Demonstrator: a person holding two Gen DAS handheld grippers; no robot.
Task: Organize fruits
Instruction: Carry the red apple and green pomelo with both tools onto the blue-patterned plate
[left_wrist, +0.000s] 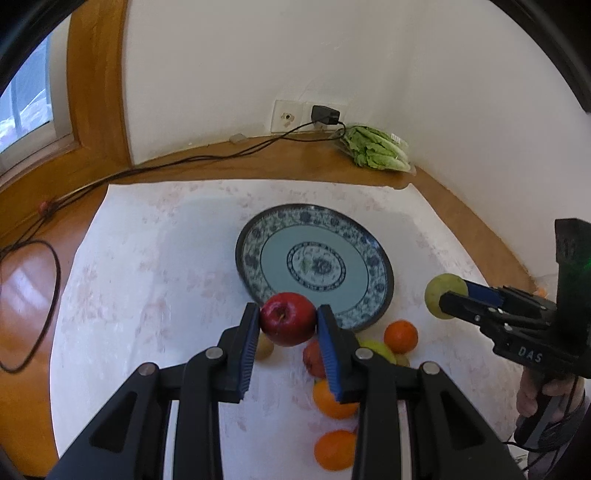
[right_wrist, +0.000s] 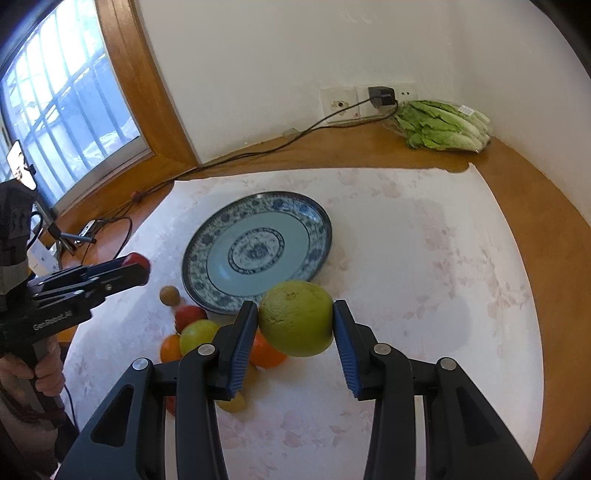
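Item 1, lower centre of the left wrist view: left claw (left_wrist: 287, 320), blue pads clamped on a red apple (left_wrist: 289, 318), held clear above the bench just short of the plate's near rim.

Item 2, lower centre of the right wrist view: right claw (right_wrist: 295, 318), pads clamped on a large green citrus fruit (right_wrist: 295, 317), likewise held aloft near the plate's near rim. The fruit was wide for the pads, which gripped it at its flanks only.

Item 3, below and behind both claws: loose fruit pile on the white floral cloth (right_wrist: 424, 280), comprising oranges (left_wrist: 400, 336), a yellow-green fruit (right_wrist: 198, 335), a second red fruit (right_wrist: 189, 316) and a small brown fruit (right_wrist: 170, 295). All lay just beside the plate, none on it.

Item 4, centre of frame: blue-and-white patterned plate (left_wrist: 314, 262), with nothing on it.

Item 5, far edge: wooden bench (right_wrist: 535, 192), bagged lettuce (right_wrist: 443, 125) at upper right, a wall socket with charger (right_wrist: 382, 96) and trailing cable.

Risk notes, as judged: the round citrus could roll out of the pads if the grip eased. Both claws converging on the plate together might collide. Fruit released onto the shallow rim could roll off onto the cloth.
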